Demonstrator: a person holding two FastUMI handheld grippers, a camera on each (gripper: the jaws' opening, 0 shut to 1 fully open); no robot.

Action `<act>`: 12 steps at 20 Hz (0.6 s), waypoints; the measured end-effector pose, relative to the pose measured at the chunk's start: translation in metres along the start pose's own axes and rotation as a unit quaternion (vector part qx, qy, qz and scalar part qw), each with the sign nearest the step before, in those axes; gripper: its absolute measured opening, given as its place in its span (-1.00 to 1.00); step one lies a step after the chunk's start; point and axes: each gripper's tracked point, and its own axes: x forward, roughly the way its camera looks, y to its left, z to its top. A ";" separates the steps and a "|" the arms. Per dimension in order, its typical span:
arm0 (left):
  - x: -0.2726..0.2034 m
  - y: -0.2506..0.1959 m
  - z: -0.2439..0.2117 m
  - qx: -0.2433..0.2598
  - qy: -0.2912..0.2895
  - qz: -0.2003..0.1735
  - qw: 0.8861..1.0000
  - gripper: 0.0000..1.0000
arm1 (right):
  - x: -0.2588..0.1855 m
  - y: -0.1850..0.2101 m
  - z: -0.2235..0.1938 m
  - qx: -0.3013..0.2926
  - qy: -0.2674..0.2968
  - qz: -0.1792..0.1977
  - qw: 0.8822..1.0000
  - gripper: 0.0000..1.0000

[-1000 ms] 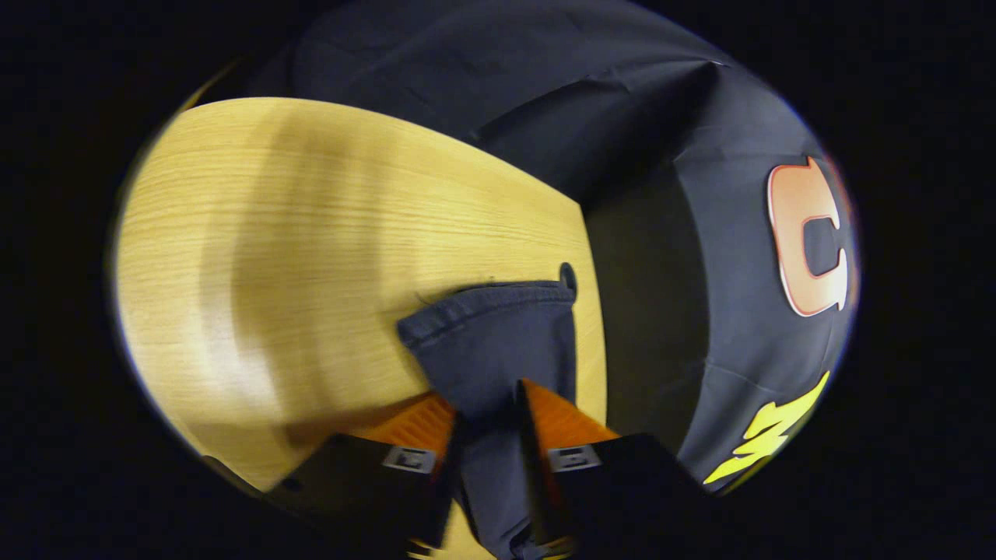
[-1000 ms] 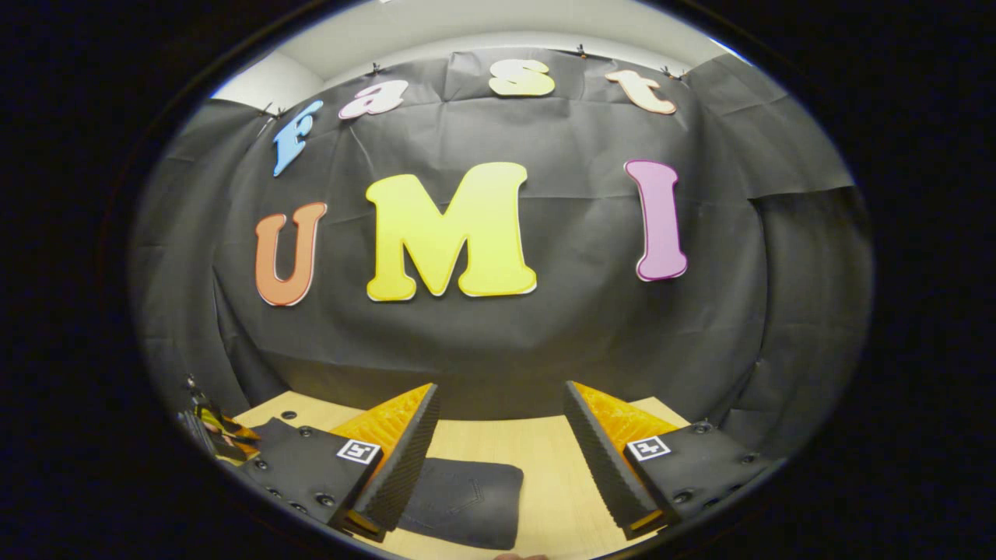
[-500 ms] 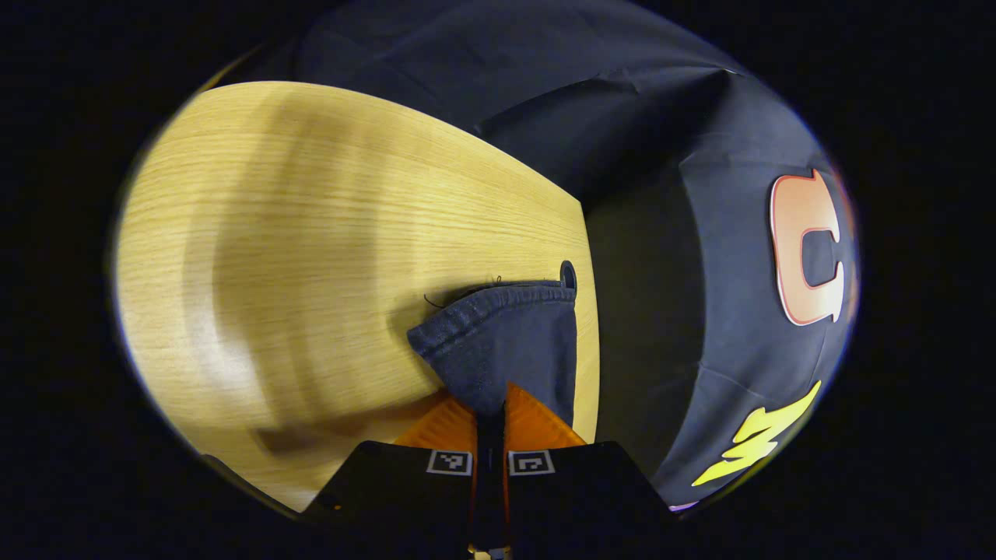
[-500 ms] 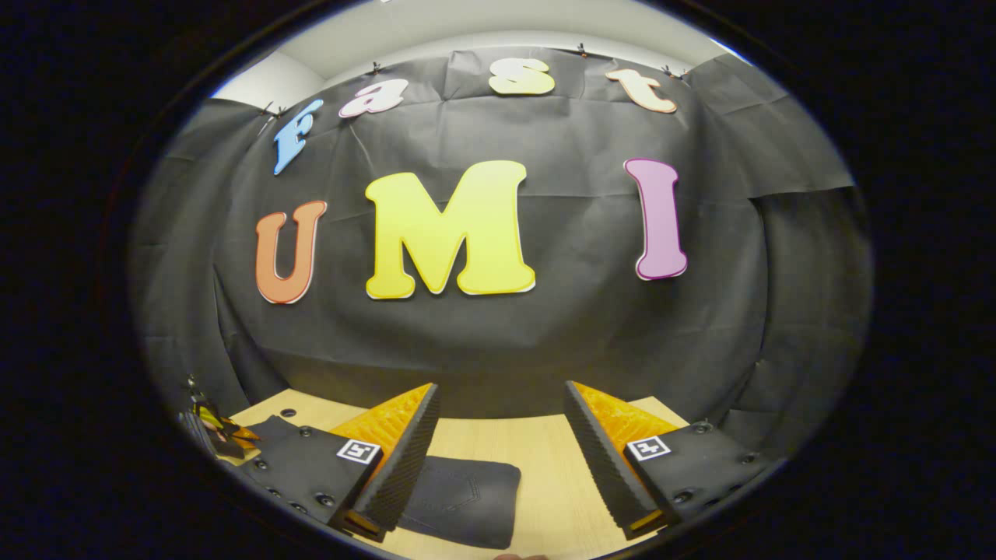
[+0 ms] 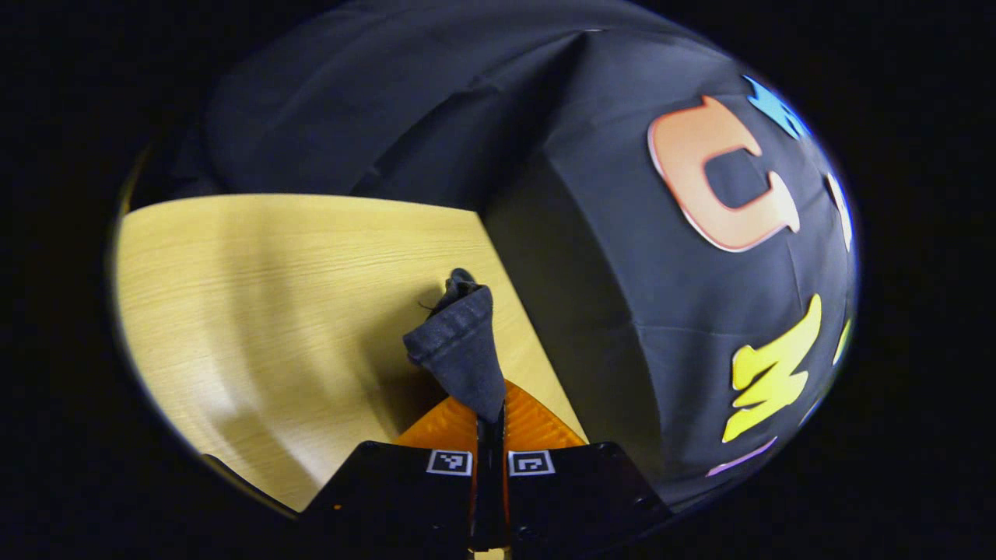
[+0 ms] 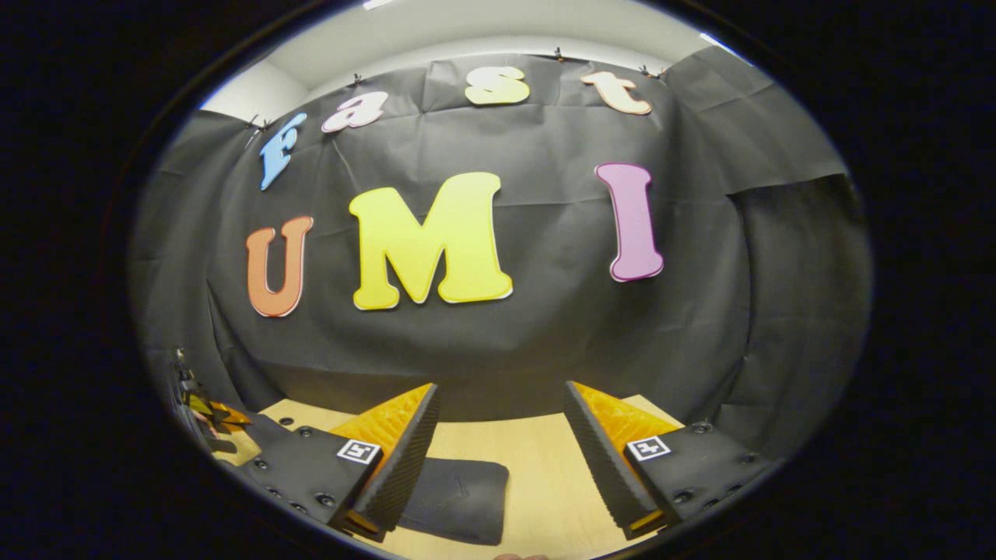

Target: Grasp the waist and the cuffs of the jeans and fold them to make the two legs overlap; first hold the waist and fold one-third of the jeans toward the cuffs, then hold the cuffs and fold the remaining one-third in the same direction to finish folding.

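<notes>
Left gripper (image 5: 490, 416) fingers clamped on cuff (image 5: 459, 342), lifted off bench (image 5: 272, 288) for final fold. Right gripper (image 6: 498, 443) fingers apart, clear above folded jeans (image 6: 459, 502) lying near.

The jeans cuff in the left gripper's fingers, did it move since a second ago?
Yes. The cuff has lifted off the table and bunched narrower in the shut left gripper; earlier it lay spread by the table's edge.

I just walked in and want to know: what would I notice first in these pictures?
In the left gripper view, the left gripper pinches a bunched dark jeans cuff above the wooden table. In the right gripper view, the right gripper gapes open over folded denim lying flat.
</notes>
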 end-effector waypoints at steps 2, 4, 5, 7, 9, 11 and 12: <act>-0.014 -0.030 -0.002 0.042 -0.015 -0.019 0.999 -0.94 | -0.008 -0.012 0.005 0.002 -0.003 -0.006 1.000 0.97; -0.025 -0.065 -0.012 0.090 -0.029 -0.038 0.995 -0.94 | -0.016 -0.024 0.008 0.001 -0.006 -0.013 1.000 0.97; -0.028 -0.082 -0.020 0.113 -0.037 -0.050 0.992 -0.94 | -0.021 -0.032 0.009 0.000 -0.007 -0.018 1.000 0.97; -0.034 -0.118 -0.039 0.157 -0.045 -0.079 0.983 -0.94 | -0.034 -0.043 0.013 -0.003 -0.012 -0.029 0.999 0.97; -0.039 -0.149 -0.066 0.204 -0.043 -0.105 0.972 -0.94 | -0.046 -0.060 0.020 -0.004 -0.018 -0.044 0.999 0.97; -0.045 -0.180 -0.095 0.238 -0.041 -0.127 0.962 -0.94 | -0.056 -0.075 0.024 -0.001 -0.018 -0.057 0.998 0.97; -0.046 -0.194 -0.109 0.249 -0.040 -0.139 0.958 -0.94 | -0.061 -0.081 0.026 -0.001 -0.020 -0.064 0.998 0.97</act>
